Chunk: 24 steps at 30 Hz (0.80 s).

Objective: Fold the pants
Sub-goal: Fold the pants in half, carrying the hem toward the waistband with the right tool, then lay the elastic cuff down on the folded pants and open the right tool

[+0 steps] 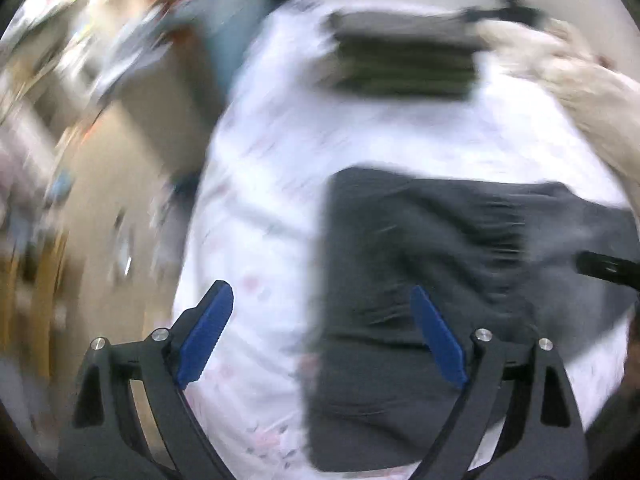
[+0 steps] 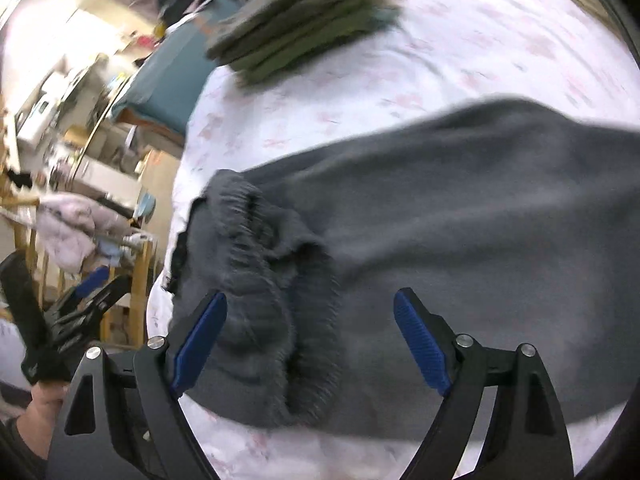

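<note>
Dark grey pants (image 1: 420, 260) lie on a white sheet with pink flowers (image 1: 260, 160). My left gripper (image 1: 320, 289) hovers open over the pants' left edge, one pad above the sheet and one above the cloth, with nothing gripped. In the right wrist view the pants (image 2: 460, 220) stretch to the right, and their gathered elastic waistband (image 2: 272, 280) lies bunched between the pads of my open right gripper (image 2: 310, 296), which do not press on it. The left gripper (image 2: 96, 284) shows at the left edge, held by a hand (image 2: 44, 404). Both views are motion-blurred.
A stack of folded olive garments (image 1: 404, 60) (image 2: 304, 20) lies at the sheet's far end, with a cream garment (image 1: 560, 68) beside it. A teal cloth (image 2: 168, 76) lies past the bed's left edge. Cluttered shelves and wooden furniture (image 2: 60, 120) stand to the left.
</note>
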### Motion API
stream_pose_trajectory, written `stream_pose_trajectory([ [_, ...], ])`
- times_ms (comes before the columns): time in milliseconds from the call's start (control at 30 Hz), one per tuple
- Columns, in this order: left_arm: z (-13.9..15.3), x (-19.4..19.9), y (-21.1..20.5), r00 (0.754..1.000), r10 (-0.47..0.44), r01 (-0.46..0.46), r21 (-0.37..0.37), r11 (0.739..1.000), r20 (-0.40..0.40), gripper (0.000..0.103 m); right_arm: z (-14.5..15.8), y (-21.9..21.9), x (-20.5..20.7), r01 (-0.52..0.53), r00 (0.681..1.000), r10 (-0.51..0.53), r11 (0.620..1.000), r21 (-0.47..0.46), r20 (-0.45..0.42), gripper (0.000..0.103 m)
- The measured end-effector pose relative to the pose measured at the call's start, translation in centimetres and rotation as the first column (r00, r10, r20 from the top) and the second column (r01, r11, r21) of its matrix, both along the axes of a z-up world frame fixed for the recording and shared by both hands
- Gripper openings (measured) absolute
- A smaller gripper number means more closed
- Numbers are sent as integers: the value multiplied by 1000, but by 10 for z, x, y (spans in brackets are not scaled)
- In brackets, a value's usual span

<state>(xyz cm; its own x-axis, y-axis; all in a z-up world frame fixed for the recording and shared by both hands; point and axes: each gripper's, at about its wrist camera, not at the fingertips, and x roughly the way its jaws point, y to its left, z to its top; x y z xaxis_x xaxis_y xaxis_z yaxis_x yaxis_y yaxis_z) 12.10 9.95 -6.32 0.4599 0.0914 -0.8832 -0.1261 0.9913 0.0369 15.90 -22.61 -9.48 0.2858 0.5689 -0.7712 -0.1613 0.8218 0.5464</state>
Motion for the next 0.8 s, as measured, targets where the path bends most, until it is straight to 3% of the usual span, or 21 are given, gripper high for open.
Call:
stream_pose_trajectory([
  [67,-22,7,12,992,63,-69,-51,996,-111,89,1,22,14,-21,999,21,1000,-10,33,83],
  [167,-29,10,16,986,73,-85,-82,993,-148,89,-13,47,39,-21,1000,21,1000,9,20,83],
  [200,-27,10,16,988,74,-85,-72,994,-136,89,-22,55,48,-21,1000,21,999,36,-6,72],
  [233,-23,10,15,990,70,-77,-60,995,-119,89,-28,60,53,-28,999,30,998,58,-33,30],
  [267,-19,8,15,992,66,-72,-56,996,-108,89,-35,66,60,-43,996,49,995,87,-72,12],
  [300,-15,8,16,993,66,-71,-52,996,-93,89,-34,67,63,-35,997,41,996,78,-72,14],
  [367,-16,7,17,994,73,-78,-57,995,-83,89,-19,58,70,24,1000,-25,999,31,18,13],
  [433,-16,7,21,993,81,-87,-74,993,-89,89,-27,51,80,97,995,-98,994,-45,-16,14],
  [533,-18,11,29,989,107,-117,-96,988,-104,89,-44,70,82,-1,999,-5,985,-171,-36,25],
  [567,-18,12,32,987,123,-134,-104,986,-106,89,-40,68,80,-9,999,3,984,-179,-32,30],
  [600,-18,12,34,985,139,-151,-114,982,-106,89,-34,61,79,7,999,-13,987,-159,-35,49],
  [633,-17,11,37,982,157,-170,-132,977,-106,89,-27,53,76,30,999,-35,990,-135,-38,56],
  [700,-15,11,40,979,178,-192,-148,970,-102,89,-10,41,62,59,998,-61,991,-117,-5,56],
  [800,-12,11,37,980,175,-188,-167,968,-90,89,15,51,20,-57,997,61,996,-69,45,54],
])
